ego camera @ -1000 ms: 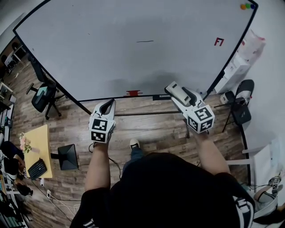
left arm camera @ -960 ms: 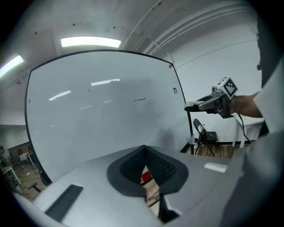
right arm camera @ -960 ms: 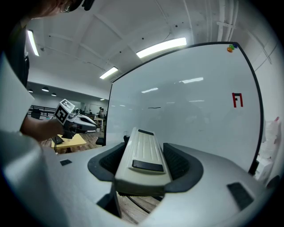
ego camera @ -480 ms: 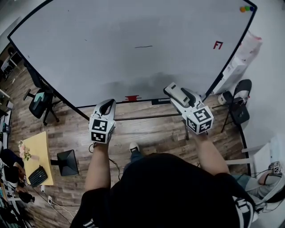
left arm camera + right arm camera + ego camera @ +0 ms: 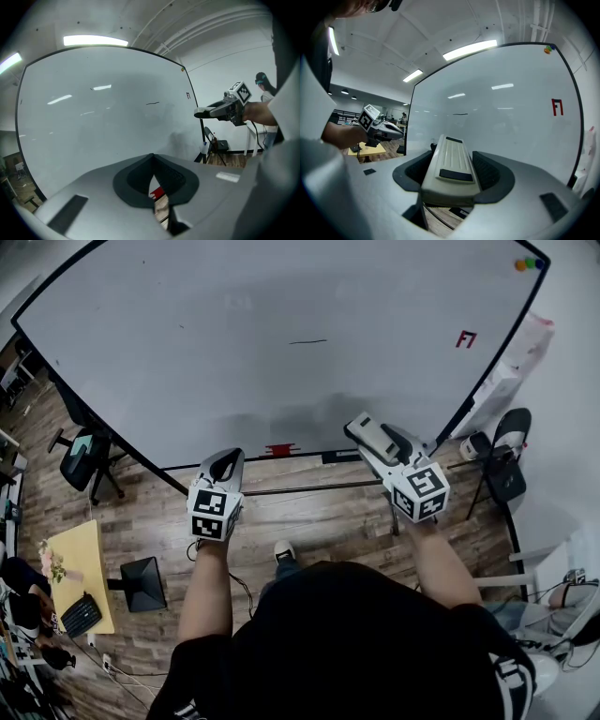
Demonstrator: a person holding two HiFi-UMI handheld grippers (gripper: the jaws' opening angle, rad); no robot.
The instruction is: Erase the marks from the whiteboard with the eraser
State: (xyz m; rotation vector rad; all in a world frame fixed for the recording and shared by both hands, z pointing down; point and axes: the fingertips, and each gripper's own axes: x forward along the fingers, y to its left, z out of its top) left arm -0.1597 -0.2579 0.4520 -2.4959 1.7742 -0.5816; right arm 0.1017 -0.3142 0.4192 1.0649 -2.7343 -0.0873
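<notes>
A large whiteboard (image 5: 281, 343) stands in front of me. It bears a short black stroke (image 5: 307, 341) near its middle and a red mark (image 5: 466, 338) at the right. That black stroke (image 5: 460, 114) and red mark (image 5: 557, 107) also show in the right gripper view. My right gripper (image 5: 367, 435) is shut on a cream eraser (image 5: 451, 164), held short of the board's lower edge. To the left, my left gripper (image 5: 225, 465) is shut with nothing in it, its jaws meeting at a point (image 5: 152, 159). The black stroke (image 5: 152, 102) is far ahead of it.
A red object (image 5: 279, 448) sits on the board's bottom rail. Coloured magnets (image 5: 529, 263) stick to the top right corner. A black chair (image 5: 508, 465) stands at the right, an office chair (image 5: 84, 451) and a yellow desk (image 5: 80, 563) at the left. The floor is wood planks.
The view has shifted slightly, so the board and its marks sit a little lower and to the right. Both grippers have barely moved, and the eraser stays held.
</notes>
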